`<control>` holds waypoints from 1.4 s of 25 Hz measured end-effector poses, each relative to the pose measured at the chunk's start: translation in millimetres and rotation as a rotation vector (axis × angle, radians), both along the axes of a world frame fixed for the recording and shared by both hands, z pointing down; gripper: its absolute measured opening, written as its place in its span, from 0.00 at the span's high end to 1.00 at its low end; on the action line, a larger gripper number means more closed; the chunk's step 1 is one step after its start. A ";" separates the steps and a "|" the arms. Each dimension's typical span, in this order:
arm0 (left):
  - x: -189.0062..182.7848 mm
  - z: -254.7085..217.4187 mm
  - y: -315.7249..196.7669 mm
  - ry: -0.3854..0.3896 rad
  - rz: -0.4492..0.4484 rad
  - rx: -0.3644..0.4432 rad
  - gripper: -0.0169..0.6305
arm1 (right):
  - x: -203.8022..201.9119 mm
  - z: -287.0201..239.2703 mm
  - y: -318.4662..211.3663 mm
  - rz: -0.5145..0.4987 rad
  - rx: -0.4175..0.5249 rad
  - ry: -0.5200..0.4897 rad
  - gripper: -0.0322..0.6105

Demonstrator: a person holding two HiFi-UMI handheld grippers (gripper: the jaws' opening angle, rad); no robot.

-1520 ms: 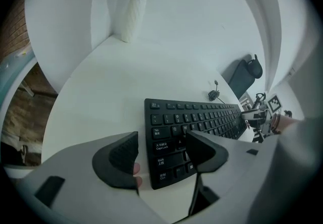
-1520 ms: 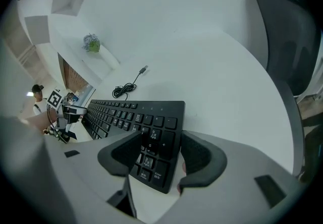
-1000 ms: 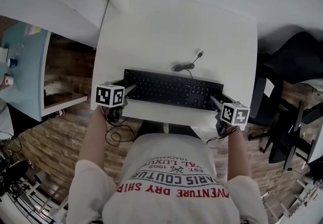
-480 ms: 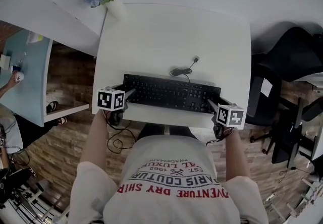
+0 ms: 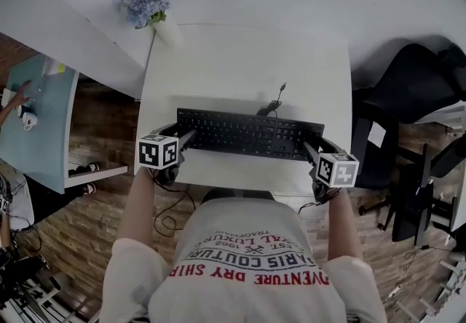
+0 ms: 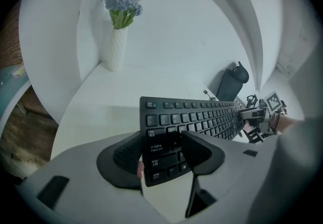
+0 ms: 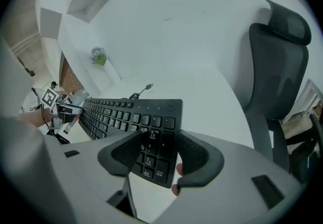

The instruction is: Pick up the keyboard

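Keyboard (image 5: 247, 134) lower centre, over counter (image 5: 240, 60) near edge. Left tongs (image 5: 184, 137) pinch its left end, right tongs (image 5: 312, 148) its right end. Raise both ends evenly; mind cable (image 5: 274, 103) trailing behind.

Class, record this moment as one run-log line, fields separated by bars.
task: pick up keyboard | left gripper: shut on keyboard's left end | right gripper: shut on its right end | cable: lying on desk
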State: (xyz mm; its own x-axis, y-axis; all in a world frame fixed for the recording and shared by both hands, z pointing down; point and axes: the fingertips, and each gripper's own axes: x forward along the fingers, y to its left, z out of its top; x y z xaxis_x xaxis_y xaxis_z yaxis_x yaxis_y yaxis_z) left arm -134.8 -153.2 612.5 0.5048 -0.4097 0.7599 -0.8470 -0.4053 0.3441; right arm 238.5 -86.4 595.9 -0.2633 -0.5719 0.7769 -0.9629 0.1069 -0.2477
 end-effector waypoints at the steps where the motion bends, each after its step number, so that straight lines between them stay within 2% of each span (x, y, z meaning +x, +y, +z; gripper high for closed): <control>1: 2.2 -9.1 -4.9 0.003 0.001 0.030 0.59 | 2.2 -9.0 -3.7 0.004 0.019 0.008 0.57; 5: 11.2 -48.3 -23.5 0.017 0.007 0.156 0.59 | 10.3 -42.2 -17.6 0.022 0.097 0.025 0.57; 13: 18.6 -117.7 -56.9 0.048 0.011 0.351 0.59 | 16.5 -105.7 -43.0 0.040 0.253 0.064 0.57; 24: 25.5 -216.7 -77.5 0.110 0.006 0.598 0.59 | 24.2 -198.9 -63.9 0.046 0.470 0.104 0.57; 29: 30.3 -252.2 -73.3 0.137 0.005 0.681 0.59 | 29.4 -233.3 -61.1 0.046 0.559 0.117 0.57; 35: 27.7 -273.6 -69.6 0.159 0.016 0.738 0.59 | 28.1 -249.8 -59.2 0.056 0.588 0.124 0.57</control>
